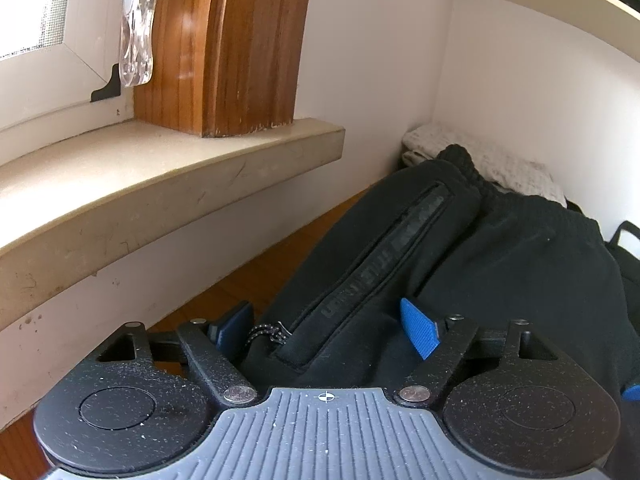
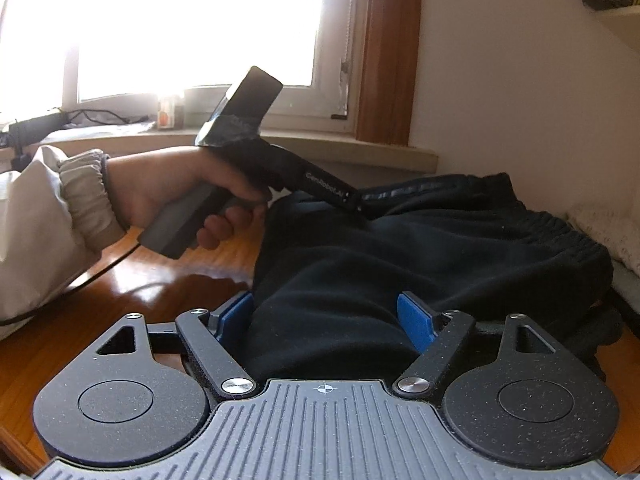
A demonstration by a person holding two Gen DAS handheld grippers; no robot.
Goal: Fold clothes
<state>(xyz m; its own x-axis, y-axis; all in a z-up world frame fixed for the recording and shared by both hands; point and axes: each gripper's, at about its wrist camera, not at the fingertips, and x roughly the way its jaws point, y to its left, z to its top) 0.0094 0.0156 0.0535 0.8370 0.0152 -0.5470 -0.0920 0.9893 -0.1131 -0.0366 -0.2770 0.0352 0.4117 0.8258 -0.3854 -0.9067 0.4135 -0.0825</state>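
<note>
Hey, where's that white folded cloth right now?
The white folded cloth lies in the wall corner behind the black sweatpants, at the right of both views.

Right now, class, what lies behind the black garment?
A pale speckled folded cloth lies behind the black garment, against the white wall. The garment covers its lower part.

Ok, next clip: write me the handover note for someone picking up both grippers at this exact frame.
Left gripper: open, fingers either side of the black garment, beside its zipped pocket; nothing clamped.
Right gripper: open, black fabric bulging between the fingers, not pinched.
Garment: bunched in a heap on the wooden table, against the wall corner, near a pale folded cloth.
Done: no neat fold visible yet.
Left: probably close on an edge, spread it flat, then fold.
</note>
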